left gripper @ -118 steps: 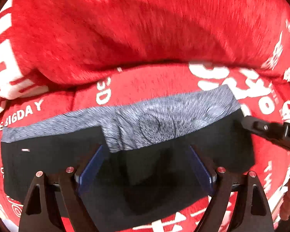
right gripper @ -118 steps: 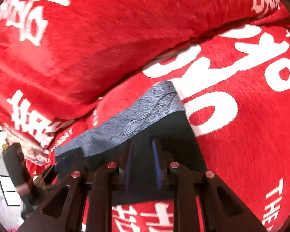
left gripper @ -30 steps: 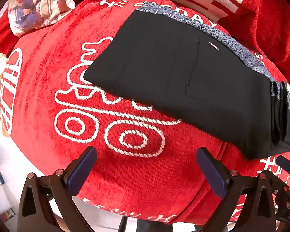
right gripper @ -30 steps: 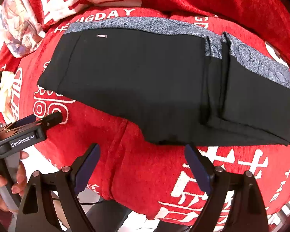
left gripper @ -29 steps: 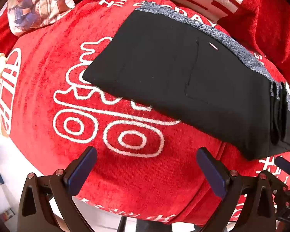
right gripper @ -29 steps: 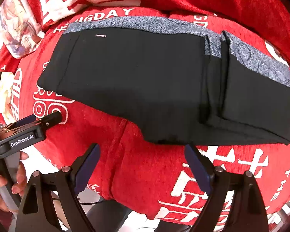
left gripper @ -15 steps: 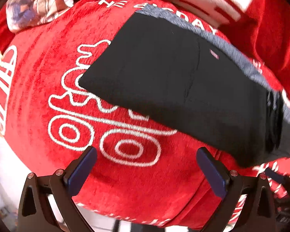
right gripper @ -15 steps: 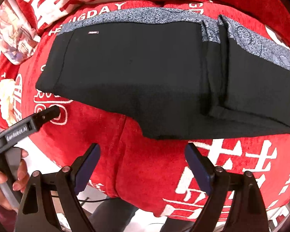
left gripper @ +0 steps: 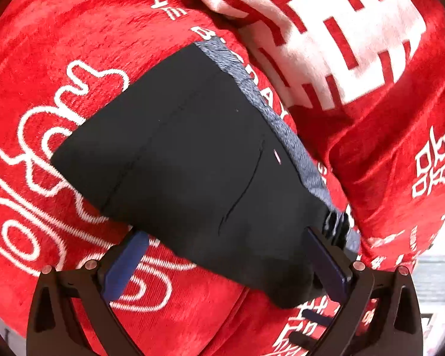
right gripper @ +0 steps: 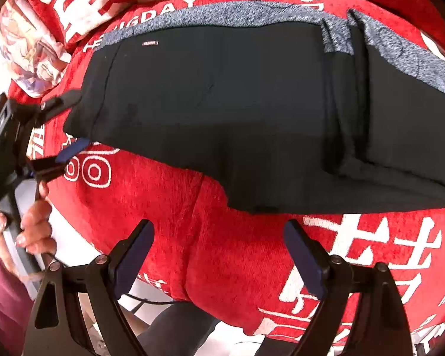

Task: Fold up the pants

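Note:
The black pants [right gripper: 222, 103] lie folded on the red blanket [right gripper: 222, 252], with the grey waistband [right gripper: 222, 14] along their far edge. A thicker folded stack sits at their right end. My right gripper [right gripper: 216, 237] hangs open just in front of the pants' near edge, with nothing between its fingers. My left gripper [left gripper: 225, 264] is also open, and the near edge of the pants [left gripper: 192, 163] lies between its blue pads. In the right wrist view the left gripper [right gripper: 71, 124] straddles the pants' left end, and a hand [right gripper: 35, 222] holds it.
A red-and-white cushion [left gripper: 326, 29] lies just behind the waistband. A patterned pillow [right gripper: 29, 53] sits at the far left. The blanket's front edge drops off below my right gripper, with a dark cable [right gripper: 151, 299] and pale floor beneath. A maroon sleeve [right gripper: 0, 296] is at lower left.
My left gripper has rolled and moved in on the pants' left end, which now sits between its open fingers. The right gripper has edged slightly closer to the pants.

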Motion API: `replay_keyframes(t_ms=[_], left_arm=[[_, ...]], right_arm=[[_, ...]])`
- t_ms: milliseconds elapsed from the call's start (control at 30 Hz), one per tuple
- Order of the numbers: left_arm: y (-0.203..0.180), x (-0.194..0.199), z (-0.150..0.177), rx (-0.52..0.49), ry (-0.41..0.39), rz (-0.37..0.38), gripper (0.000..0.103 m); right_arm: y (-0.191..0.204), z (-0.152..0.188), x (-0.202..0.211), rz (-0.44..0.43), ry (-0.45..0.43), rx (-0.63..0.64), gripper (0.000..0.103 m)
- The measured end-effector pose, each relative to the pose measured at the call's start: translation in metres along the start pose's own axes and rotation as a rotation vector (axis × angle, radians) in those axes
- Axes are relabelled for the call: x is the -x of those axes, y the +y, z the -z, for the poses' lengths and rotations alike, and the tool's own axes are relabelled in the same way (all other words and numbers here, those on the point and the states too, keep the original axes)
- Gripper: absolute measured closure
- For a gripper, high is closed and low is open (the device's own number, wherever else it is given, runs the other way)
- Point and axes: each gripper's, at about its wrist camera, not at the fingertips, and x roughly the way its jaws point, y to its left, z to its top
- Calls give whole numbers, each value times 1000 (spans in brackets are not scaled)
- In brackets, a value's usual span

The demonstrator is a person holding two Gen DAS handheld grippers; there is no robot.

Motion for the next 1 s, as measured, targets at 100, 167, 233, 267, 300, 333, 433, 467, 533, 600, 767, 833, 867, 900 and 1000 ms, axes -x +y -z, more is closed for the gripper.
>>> replay_keyframes(t_ms=[100,167,233,267,300,333,433,467,533,600,767,833,867,900,1000], left_arm=[[13,-2,-2,60,-22,33,0],[17,0,-3,79,-43,50,0],[14,-3,-5,76,-48,35,0],[11,-4,-5,72,-48,23,0],[8,-4,-5,67,-47,13,0],[5,-3,-5,64,-47,19,0],[-7,14,-4,37,-84,113,0],[-10,17,-5,24,-96,142,0],[-8,12,-9,26,-92,127,0],[5,-3,-15,77,-59,76,0],[-4,-11,-21,64,-73,-56,11],[-18,-13,-18,-33,-90,-193,54],[-29,-16,-15,-124,-93,-292,62],[-35,-18,-13,-172,-98,-326,63],[-64,-22,4,-411,-159,-463,65]], right_arm=[[1,-1,-4,-3,10,8,12],[4,-2,-5,-1,12,15,12],[4,-4,-6,-3,14,18,12],[5,-5,-6,-2,14,19,12],[6,-6,-5,-2,13,21,12],[6,-8,-3,-2,11,22,12],[9,-12,7,-9,-15,32,12],[10,-14,10,-13,-25,37,12],[10,-20,15,-8,-44,45,12],[10,-27,17,-4,-49,48,12],[13,-57,30,5,-91,67,12],[18,-75,41,9,-117,92,12],[21,-84,46,8,-129,104,12],[26,-97,54,7,-144,123,12],[43,-127,73,-20,-170,171,12]])
